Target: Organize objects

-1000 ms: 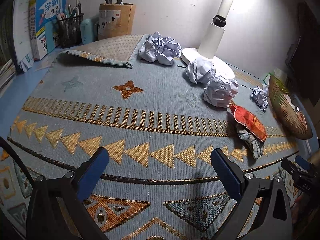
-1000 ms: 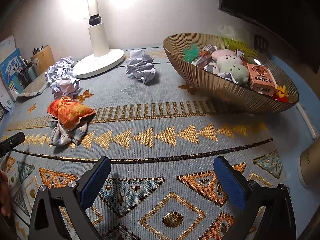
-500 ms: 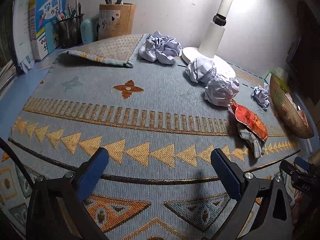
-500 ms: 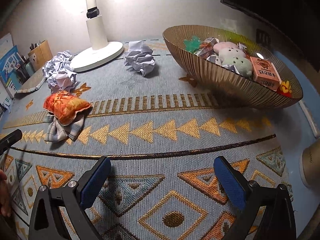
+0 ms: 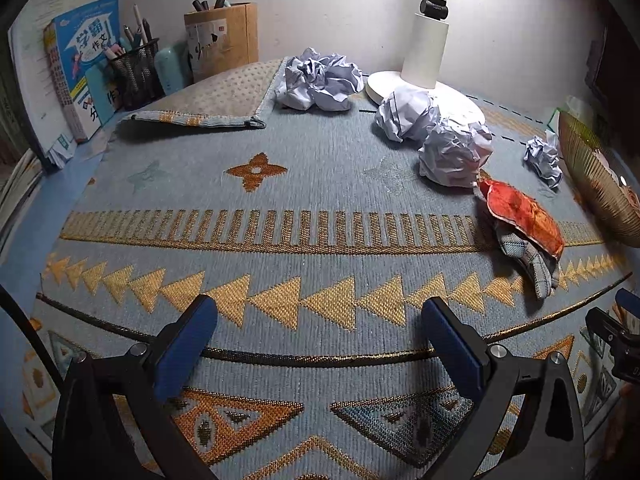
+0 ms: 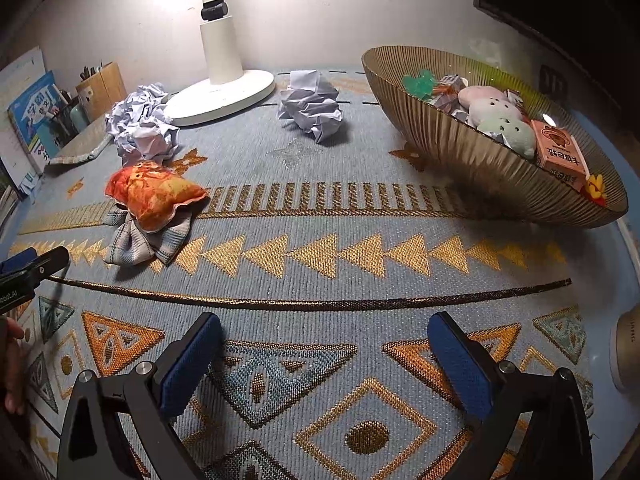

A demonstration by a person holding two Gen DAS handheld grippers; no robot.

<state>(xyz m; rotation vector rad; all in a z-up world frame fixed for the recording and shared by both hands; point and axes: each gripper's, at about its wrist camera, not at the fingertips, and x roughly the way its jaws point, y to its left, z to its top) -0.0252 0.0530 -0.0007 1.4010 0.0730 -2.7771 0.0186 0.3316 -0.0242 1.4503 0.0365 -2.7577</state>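
Note:
An orange-red pouch (image 6: pixel 154 194) lies on top of a grey plaid cloth (image 6: pixel 138 242) on the patterned mat; the left wrist view has the pouch (image 5: pixel 522 214) at its right. Several crumpled paper balls sit near the lamp: one (image 6: pixel 310 110) by the bowl, others (image 5: pixel 454 152) (image 5: pixel 320 80) farther left. A ribbed gold bowl (image 6: pixel 480 164) at the right holds plush toys and a small box. My right gripper (image 6: pixel 324 354) hovers open and empty over the mat's near edge. My left gripper (image 5: pixel 318 338) is also open and empty, well short of the pouch.
A white lamp base (image 6: pixel 222 94) stands at the back. Books (image 5: pixel 86 64), a mesh pen cup (image 5: pixel 136 72) and a cardboard holder (image 5: pixel 222 38) line the back left. The mat's corner (image 5: pixel 208 108) is folded over. A pale cylinder (image 6: pixel 628 344) sits at the right edge.
Both views have shifted slightly forward and left; the bowl and pouch sit a little farther right in frame. Both grippers stay open and nothing was picked up.

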